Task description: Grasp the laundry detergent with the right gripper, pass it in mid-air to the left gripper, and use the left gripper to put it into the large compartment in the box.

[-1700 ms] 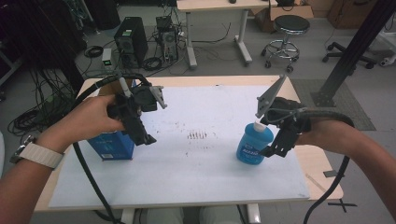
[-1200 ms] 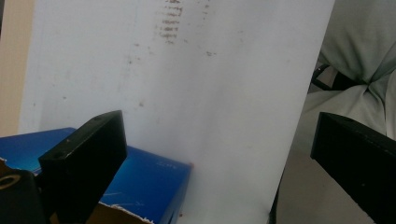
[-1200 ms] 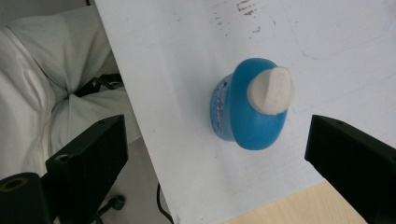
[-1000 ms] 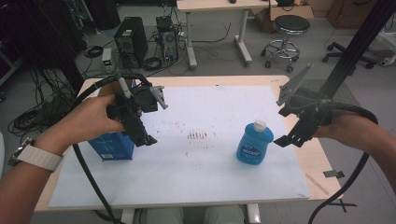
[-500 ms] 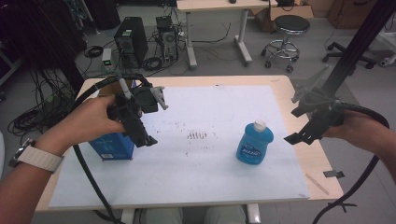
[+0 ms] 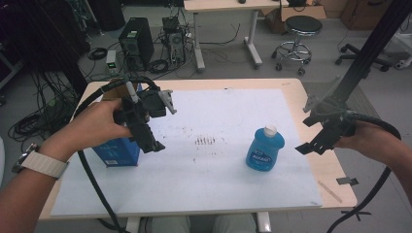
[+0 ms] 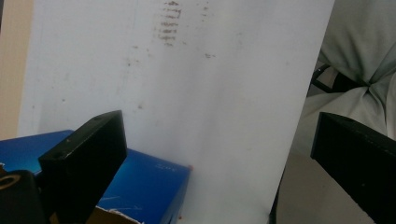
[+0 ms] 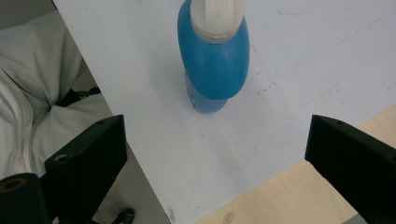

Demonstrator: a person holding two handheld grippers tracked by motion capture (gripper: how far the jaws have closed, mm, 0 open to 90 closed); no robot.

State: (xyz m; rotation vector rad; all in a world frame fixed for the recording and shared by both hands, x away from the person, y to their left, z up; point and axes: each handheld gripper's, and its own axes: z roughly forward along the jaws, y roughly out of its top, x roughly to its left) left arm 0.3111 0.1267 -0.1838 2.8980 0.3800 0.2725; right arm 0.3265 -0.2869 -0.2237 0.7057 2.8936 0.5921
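Half the blue box [image 6: 115, 153] hides behind left gripper [image 6: 150, 141].

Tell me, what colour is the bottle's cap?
The cap on the blue bottle is white, clearest in the right gripper view.
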